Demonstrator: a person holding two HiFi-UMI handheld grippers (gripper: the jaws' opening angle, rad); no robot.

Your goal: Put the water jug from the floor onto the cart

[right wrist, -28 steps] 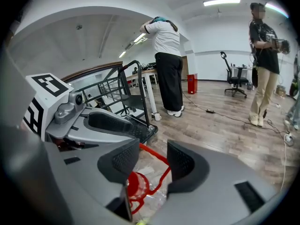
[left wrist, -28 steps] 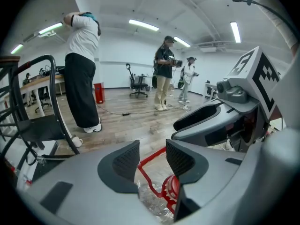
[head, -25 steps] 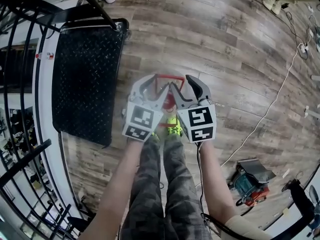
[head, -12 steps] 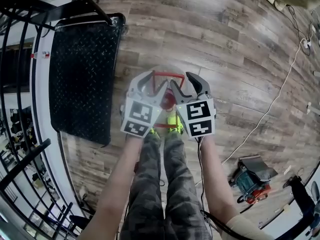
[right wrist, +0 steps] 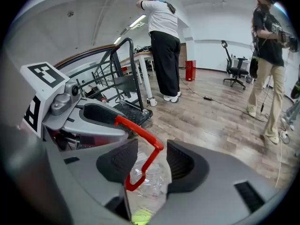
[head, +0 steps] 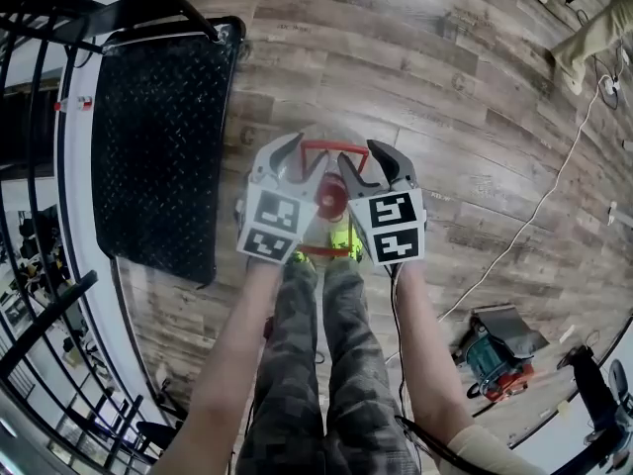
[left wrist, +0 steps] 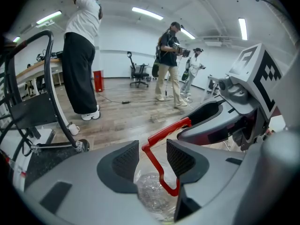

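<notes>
The water jug [head: 326, 166] stands upright on the wooden floor [head: 465, 117], just beside the black cart [head: 168, 137]. Its long axis is vertical and its neck points up at the head camera. The red handle [head: 333, 147] lies across its top. The left gripper [head: 302, 161] and the right gripper [head: 364, 161] each have wide jaws around one end of the handle, and the pads do not press on it.

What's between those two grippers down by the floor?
The jug's red handle and cap, shown in the head view. Each gripper view shows a handle leg between open jaws.
</notes>
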